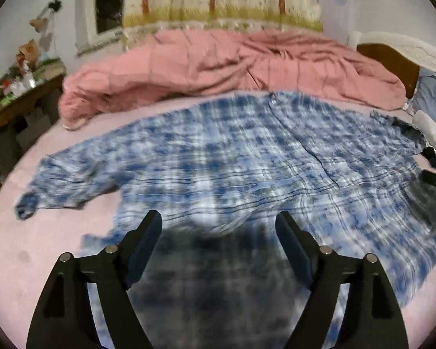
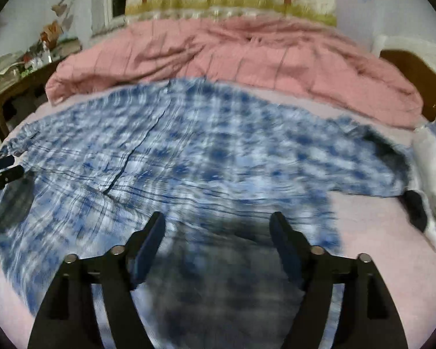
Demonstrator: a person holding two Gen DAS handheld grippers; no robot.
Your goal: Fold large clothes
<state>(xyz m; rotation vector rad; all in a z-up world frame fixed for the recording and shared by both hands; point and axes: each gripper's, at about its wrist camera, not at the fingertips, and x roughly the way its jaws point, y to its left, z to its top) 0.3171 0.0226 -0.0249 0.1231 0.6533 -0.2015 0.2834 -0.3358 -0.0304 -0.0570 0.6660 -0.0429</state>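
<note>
A large blue-and-white plaid shirt [image 1: 232, 151] lies spread flat on the pale pink bed sheet [image 1: 29, 247], button placket up, one sleeve reaching left. My left gripper [image 1: 218, 216] hovers open over the shirt's near hem, with nothing between its black fingers. In the right wrist view the same shirt [image 2: 203, 151] fills the middle, its other sleeve stretching right. My right gripper [image 2: 218, 216] also stands open above the near hem and holds nothing. The left gripper's fingers [image 2: 3, 168] show at that view's far left edge. Both pictures are motion-blurred.
A rumpled pink duvet [image 1: 218, 64] is heaped behind the shirt. A wooden headboard [image 1: 392, 58], a blue pillow [image 1: 433, 93] and a small dark item [image 2: 415, 209] are at the right. A cluttered wooden table [image 1: 20, 87] stands left of the bed.
</note>
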